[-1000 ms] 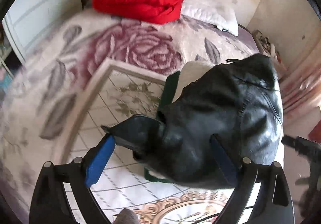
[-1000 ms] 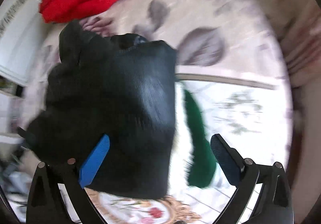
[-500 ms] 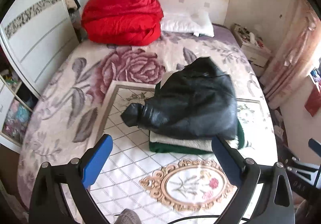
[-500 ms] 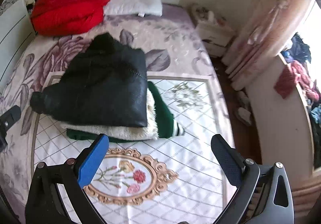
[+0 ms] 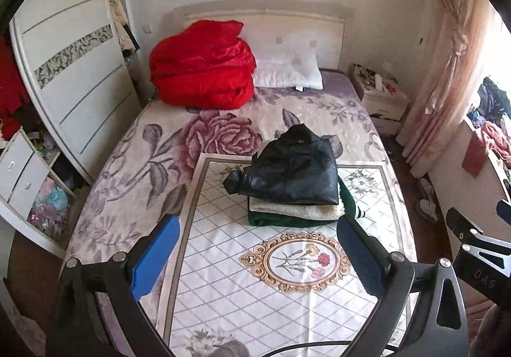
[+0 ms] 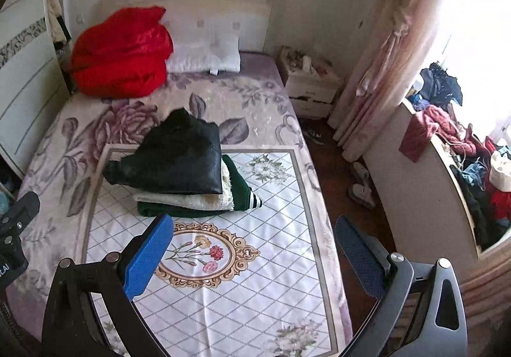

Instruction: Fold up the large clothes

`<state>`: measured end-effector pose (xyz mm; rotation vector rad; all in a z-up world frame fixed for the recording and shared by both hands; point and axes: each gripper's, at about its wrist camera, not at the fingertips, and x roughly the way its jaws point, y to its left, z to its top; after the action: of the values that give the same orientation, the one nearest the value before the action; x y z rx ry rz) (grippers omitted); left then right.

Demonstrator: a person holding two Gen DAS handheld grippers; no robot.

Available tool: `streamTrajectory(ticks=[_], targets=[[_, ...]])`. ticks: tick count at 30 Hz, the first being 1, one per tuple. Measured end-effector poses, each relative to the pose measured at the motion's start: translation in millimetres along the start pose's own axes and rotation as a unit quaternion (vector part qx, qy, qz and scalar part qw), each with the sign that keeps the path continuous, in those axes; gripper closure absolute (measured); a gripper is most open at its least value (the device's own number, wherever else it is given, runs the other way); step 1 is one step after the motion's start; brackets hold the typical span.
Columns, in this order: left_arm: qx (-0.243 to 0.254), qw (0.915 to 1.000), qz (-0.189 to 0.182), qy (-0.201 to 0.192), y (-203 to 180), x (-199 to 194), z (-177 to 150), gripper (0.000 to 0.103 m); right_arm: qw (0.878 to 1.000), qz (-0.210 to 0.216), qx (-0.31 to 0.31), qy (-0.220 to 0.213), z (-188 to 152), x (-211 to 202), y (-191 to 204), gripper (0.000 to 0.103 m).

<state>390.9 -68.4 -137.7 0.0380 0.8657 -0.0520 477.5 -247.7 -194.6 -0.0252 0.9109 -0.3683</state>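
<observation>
Ahead of both tongs, on the bed, a folded black leather jacket tops a stack, lying on a cream fleece garment which lies on a dark green garment. One black sleeve end pokes out toward the left tongs' side. The stack rests on a white patterned cloth with a flower medallion, spread over the floral bedcover. The left tongs are spread apart and empty, well short of the stack. The right tongs are likewise spread apart, holding nothing. Beyond the stack, a red quilt and white pillow sit against the headboard.
</observation>
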Motion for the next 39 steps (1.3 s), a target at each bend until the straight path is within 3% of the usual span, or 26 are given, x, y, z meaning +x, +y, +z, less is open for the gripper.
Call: streamTrajectory(ticks=[8,16,24,39], targets=[[-0.003,0.9999,0.003,-0.01,1,-76,-9,0.002,0.999,0.009,0.004,-0.032,-16,-106,-23,0.0],[0.005,0.9999,-0.001,-0.015,-1,-124,-15,0.002,0.998,0.01,0.002,-0.057,-22,-176,-41,0.0],[-0.002,0.9995,-0.004,-0.033,-4,-153,-23,0.002,0.997,0.024,-0.002,-0.074,-26,-212,-52,0.0],[-0.012,0.999,-0.003,-0.042,-5,-171,-33,0.0,0.996,0.037,-0.008,-0.08,-27,-231,-66,0.0]])
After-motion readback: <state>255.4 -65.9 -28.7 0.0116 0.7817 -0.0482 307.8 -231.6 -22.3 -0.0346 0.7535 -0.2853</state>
